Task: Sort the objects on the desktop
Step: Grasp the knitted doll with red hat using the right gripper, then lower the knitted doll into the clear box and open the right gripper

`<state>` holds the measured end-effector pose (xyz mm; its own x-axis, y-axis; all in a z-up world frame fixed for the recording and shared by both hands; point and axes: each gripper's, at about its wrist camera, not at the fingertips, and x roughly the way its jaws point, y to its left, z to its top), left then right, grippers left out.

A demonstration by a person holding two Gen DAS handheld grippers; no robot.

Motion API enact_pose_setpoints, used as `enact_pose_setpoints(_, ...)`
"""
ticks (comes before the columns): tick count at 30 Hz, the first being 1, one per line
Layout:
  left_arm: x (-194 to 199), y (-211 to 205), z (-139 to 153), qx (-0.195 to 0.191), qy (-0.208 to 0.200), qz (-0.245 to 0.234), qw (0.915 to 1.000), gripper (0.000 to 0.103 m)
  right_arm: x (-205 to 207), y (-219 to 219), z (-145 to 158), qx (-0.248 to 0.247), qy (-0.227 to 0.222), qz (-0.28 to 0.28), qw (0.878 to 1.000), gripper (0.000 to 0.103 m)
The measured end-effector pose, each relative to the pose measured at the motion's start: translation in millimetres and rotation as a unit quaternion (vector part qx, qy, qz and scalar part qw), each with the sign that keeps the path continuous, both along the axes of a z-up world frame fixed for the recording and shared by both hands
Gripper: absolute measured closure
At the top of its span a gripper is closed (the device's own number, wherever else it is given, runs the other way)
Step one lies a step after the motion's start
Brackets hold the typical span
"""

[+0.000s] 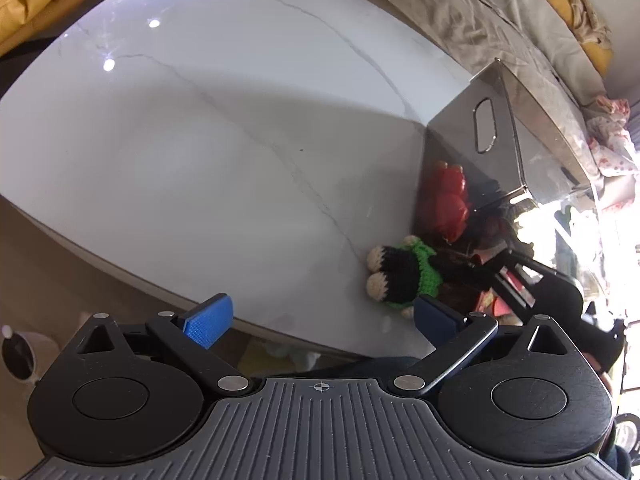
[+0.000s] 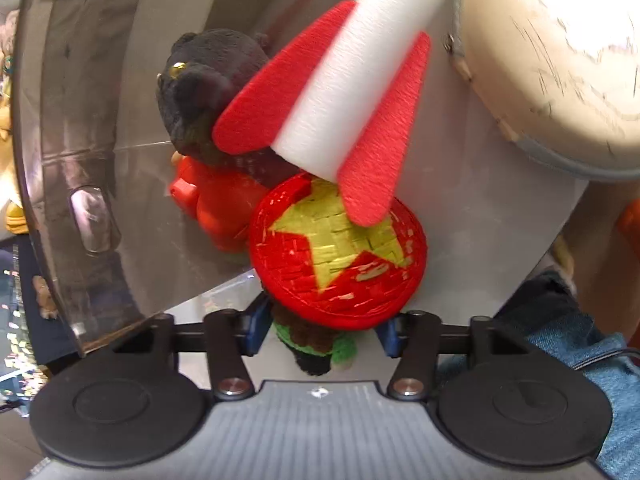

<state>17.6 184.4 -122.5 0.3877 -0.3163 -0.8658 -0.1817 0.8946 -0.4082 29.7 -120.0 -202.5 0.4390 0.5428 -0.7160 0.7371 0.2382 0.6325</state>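
The left hand-held gripper [image 1: 320, 320] tilts down over the marble worktop [image 1: 200, 140], its jaws wide and bare. Ahead to its right a crocheted doll [image 1: 396, 276] lies against the clear bin [image 1: 492, 128]. The right hand-held gripper [image 2: 322, 330] points down at the bin's near edge, jaws narrowed around the doll's green and brown body, though pad contact is hidden. Only its view shows the red star ball [image 2: 340, 252], foam rocket [image 2: 340, 92] and black plush [image 2: 204, 88] (partly covered).

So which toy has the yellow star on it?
The round red ball, just ahead of the right gripper. The black plush and the foam rocket have no star.
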Motion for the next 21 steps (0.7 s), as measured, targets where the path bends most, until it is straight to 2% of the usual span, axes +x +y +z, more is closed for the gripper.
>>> enact_pose_setpoints(2,-0.4,-1.5,1.7,-0.003,0.0,0.001,1.0,0.001,-5.6,-1.1,5.3,0.009,-0.011,0.031,0.999,0.063)
enact_pose_setpoints(6,0.8,-6.1,5.0,-0.012,-0.001,0.003,0.9999,0.0,-21.8,-5.5,27.6,0.032,-0.044,0.119,0.991,0.067)
enact_pose_setpoints(9,4.2,-12.0,6.6,-0.03,0.001,0.006,0.9995,0.0,-34.0,-13.3,70.3,0.017,-0.103,0.213,0.971,0.067)
enact_pose_setpoints(12,7.7,-25.6,9.8,-0.035,-0.003,0.0,0.9994,0.0,-39.1,-27.6,135.8,-0.05,-0.186,0.295,0.936,0.067)
enact_pose_setpoints(16,13.1,-57.6,11.7,-0.053,-0.005,-0.044,0.9976,0.0,-14.8,-70.9,228.7,-0.157,-0.27,0.318,0.895,0.067)
enact_pose_setpoints(18,15.0,-81.4,9.0,-0.058,-0.001,-0.079,0.9952,0.0,2.3,-86.2,266.6,-0.246,-0.299,0.329,0.861,0.067)
enact_pose_setpoints(19,15.4,-93.7,5.7,-0.055,0.001,-0.094,0.9941,0.0,13.5,-89.6,279.8,-0.287,-0.307,0.35,0.837,0.067)
enact_pose_setpoints(21,16.2,-118.1,-1.0,-0.051,0.004,-0.122,0.9913,0.0,37.3,-92.9,293.4,-0.34,-0.298,0.378,0.808,0.067)
